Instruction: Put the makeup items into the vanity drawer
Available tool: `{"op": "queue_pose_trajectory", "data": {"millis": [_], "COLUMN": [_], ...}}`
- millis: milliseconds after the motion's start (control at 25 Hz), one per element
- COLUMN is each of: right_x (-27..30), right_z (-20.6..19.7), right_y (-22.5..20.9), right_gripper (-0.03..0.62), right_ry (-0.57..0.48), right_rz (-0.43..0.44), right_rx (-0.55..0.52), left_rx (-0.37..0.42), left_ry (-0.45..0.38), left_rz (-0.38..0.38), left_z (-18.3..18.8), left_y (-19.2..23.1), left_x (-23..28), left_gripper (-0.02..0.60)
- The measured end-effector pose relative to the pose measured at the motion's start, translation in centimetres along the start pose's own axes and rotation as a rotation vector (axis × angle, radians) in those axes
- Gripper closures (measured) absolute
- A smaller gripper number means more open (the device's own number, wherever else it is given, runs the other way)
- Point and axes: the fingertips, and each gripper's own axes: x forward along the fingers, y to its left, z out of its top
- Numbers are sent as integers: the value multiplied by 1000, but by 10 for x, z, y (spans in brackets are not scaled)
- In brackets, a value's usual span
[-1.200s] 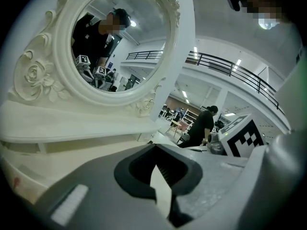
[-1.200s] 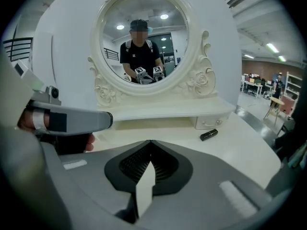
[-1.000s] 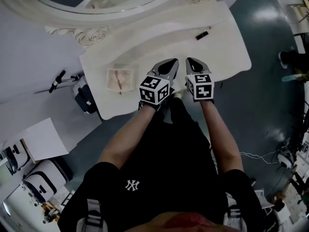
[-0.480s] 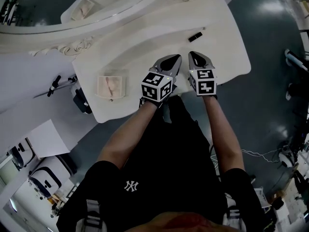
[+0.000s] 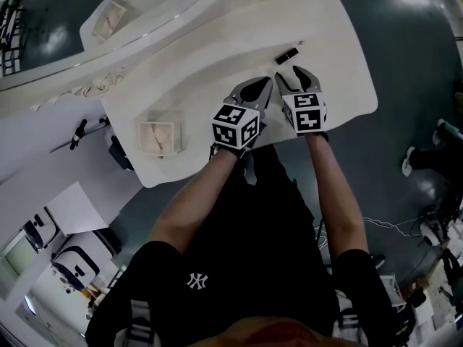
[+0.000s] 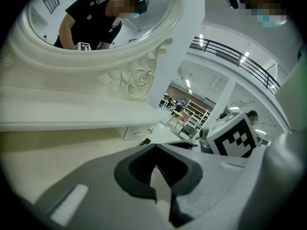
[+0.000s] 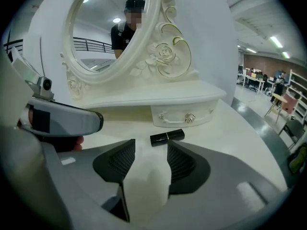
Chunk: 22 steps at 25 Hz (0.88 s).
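The right gripper [image 7: 151, 150] has just been opening its jaws, still empty, and has drawn nearer the lipstick [image 7: 167, 137], which lies on the surface [image 7: 230, 128] at its 12 o'clock, before the shut drawer [image 7: 184, 115]. A pick-up looks imminent. The left gripper [image 6: 156, 150] is clenched on nothing.

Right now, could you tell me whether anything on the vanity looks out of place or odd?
Nothing is spilled or damaged. A black lipstick lies on its side on the tabletop before the closed drawer. A flat pinkish case sits apart near the left edge.
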Motion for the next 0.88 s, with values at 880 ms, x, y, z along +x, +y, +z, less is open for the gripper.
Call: {"op": "queue_pose_trajectory", "data": {"millis": [880], "right_x": [57], "right_z": [4], "right_y": [-34], "right_gripper": [225], "right_ry": [142], "right_rz": [-9], "right_rx": [-149], "left_rx": [-48], "left_ry": [20], "left_rz": [45], "left_z": [-1], "left_y": [30], "left_x": [21], "left_gripper": [581]}}
